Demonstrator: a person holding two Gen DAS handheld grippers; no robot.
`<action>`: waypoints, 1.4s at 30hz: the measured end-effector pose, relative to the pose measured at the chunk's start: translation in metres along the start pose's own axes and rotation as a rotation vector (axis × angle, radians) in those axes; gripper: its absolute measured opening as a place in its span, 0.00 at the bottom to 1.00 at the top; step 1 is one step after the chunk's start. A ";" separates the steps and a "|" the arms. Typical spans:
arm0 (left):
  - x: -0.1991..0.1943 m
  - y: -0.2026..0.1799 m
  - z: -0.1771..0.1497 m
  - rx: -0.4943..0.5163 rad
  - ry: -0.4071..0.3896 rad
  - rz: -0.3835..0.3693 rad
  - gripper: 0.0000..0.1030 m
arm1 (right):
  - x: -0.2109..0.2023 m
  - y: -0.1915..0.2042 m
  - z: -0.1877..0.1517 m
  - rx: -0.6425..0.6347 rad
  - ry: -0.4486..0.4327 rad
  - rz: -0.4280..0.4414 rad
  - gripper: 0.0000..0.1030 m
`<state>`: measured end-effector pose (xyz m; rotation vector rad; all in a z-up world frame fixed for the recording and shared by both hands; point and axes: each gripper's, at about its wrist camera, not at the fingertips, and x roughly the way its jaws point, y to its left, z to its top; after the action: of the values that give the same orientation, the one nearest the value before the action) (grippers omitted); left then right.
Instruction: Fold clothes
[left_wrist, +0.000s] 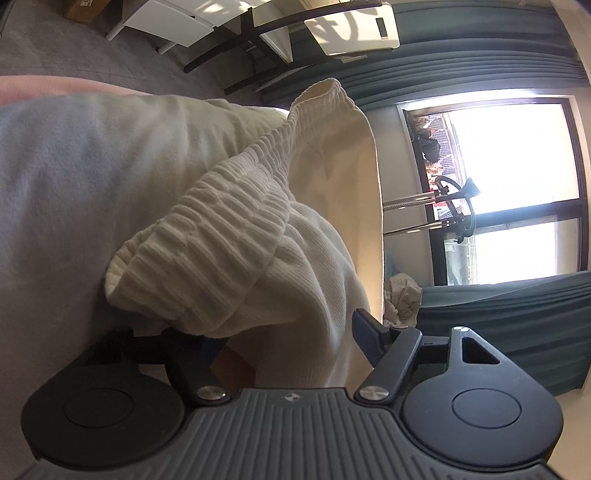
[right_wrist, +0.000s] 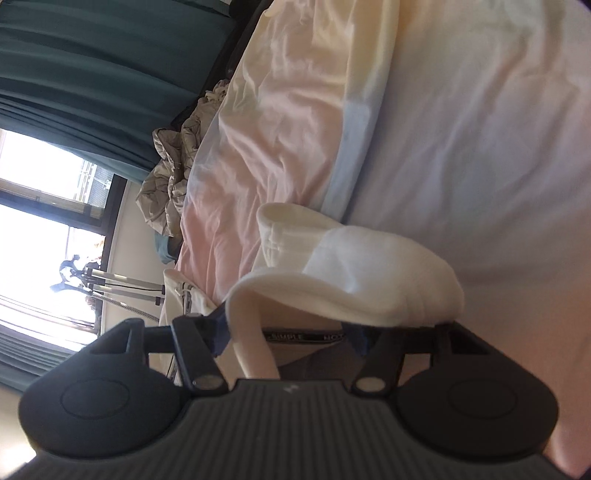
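Cream knit garment (left_wrist: 229, 236) with ribbed elastic band (left_wrist: 207, 221) lies bunched on the bed (right_wrist: 480, 129), draped across both grippers. It looks soft, light and limp, and likely sags if lifted at one point; the thick band seems the firmest hold.

Left gripper (left_wrist: 284, 343): jaws apart, cloth between them, contact unclear. Right gripper (right_wrist: 291, 336): jaws apart, a fold hanging through the gap.

The left gripper's near finger is buried under fabric. The garment's outline and type stay unclear; the right view is blurred.
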<state>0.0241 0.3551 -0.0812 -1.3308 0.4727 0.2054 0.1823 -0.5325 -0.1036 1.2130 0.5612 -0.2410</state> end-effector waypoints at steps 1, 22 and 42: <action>0.000 -0.001 0.001 -0.001 -0.011 0.010 0.59 | 0.005 0.001 0.002 -0.001 -0.013 0.000 0.46; -0.066 -0.017 -0.007 0.113 0.007 0.056 0.25 | -0.081 -0.019 0.022 0.018 -0.118 -0.013 0.04; -0.110 -0.073 -0.081 0.650 -0.036 0.223 0.82 | -0.128 -0.043 0.009 -0.008 -0.274 -0.243 0.41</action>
<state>-0.0609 0.2737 0.0185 -0.6384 0.5952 0.2339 0.0576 -0.5706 -0.0689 1.0809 0.4679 -0.6012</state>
